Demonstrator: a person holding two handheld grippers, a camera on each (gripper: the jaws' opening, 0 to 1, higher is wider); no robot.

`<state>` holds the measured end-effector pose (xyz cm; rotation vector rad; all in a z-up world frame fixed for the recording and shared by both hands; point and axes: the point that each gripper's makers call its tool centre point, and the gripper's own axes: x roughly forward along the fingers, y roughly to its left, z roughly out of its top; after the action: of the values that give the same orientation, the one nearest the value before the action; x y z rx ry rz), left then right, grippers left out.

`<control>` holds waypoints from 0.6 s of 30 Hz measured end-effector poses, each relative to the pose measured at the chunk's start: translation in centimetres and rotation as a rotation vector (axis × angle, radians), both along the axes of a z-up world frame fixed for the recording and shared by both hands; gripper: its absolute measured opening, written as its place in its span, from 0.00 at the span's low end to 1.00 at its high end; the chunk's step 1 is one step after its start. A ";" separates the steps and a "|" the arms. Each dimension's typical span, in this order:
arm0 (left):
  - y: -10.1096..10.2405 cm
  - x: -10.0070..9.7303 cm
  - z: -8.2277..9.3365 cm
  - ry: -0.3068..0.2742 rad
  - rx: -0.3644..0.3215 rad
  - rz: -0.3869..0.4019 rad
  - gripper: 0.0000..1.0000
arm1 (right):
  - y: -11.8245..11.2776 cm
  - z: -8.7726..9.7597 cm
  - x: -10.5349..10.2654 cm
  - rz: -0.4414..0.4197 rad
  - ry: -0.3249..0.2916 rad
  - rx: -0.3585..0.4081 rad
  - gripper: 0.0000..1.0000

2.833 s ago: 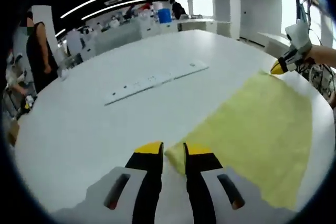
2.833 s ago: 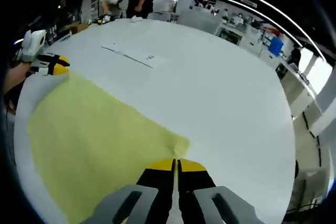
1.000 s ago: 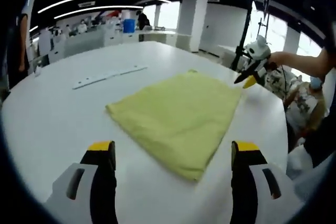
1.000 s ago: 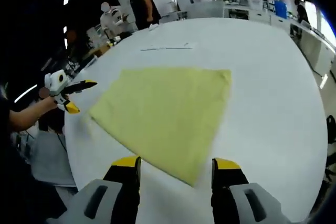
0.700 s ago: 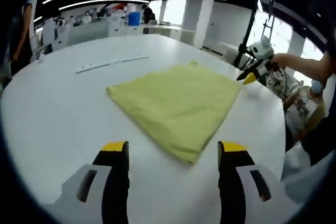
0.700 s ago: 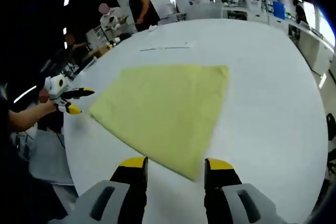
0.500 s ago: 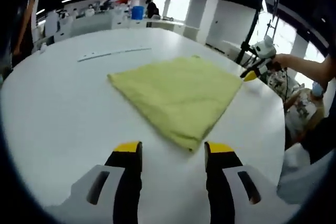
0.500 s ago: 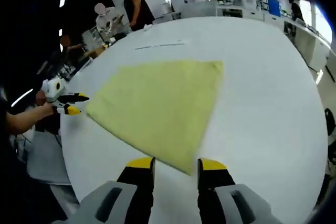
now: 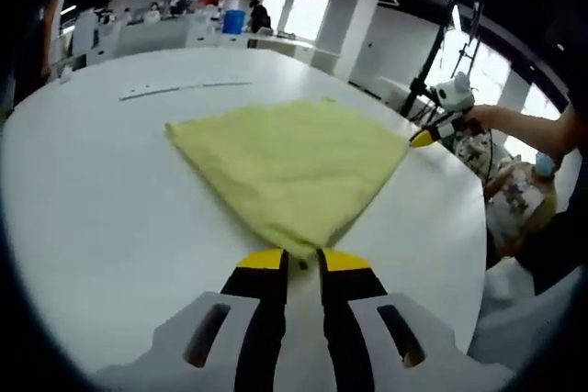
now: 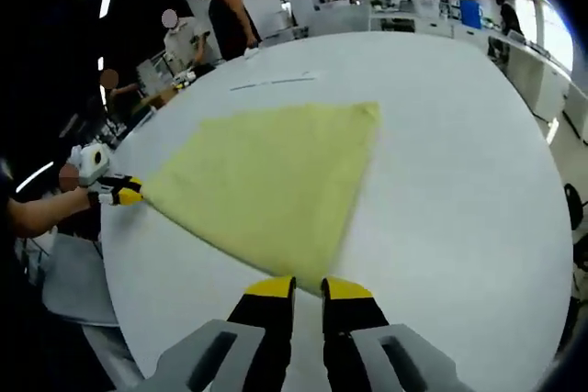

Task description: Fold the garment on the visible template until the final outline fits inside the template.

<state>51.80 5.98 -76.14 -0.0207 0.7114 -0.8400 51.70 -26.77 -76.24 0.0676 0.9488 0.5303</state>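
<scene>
A yellow cloth lies flat and folded on the round white table. My left gripper has its jaws closed on the cloth's near corner. Across the cloth, the right gripper touches the far right corner, held by a hand. In the right gripper view, the cloth spreads ahead, and my right gripper pinches its near corner. The left gripper sits at the cloth's left corner.
A thin white strip lies on the table beyond the cloth, also the strip in the right gripper view. People stand at the table's far edge. A seated person is off the table's right side.
Both grippers were open and short of the cloth a second ago. Each has moved forward and closed its jaws on a corner of the folded cloth.
</scene>
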 end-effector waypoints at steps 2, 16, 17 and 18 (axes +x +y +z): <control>0.1 0.0 -0.2 0.024 -0.004 0.018 0.04 | -0.2 -0.1 0.0 0.007 -0.005 -0.015 0.02; 0.7 0.3 -0.2 0.002 0.031 0.034 0.00 | -0.2 0.0 -0.1 0.045 -0.022 -0.031 0.00; 0.8 0.3 -0.2 0.002 0.032 0.034 0.00 | -0.2 0.0 -0.2 0.044 -0.020 -0.030 0.00; 0.9 0.3 -0.1 0.001 0.032 0.036 0.00 | -0.2 0.1 -0.3 0.044 -0.018 -0.026 0.00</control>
<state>52.09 6.88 -76.28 -0.0052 0.7231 -0.7936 51.39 -27.02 -76.19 0.0183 0.9416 0.5585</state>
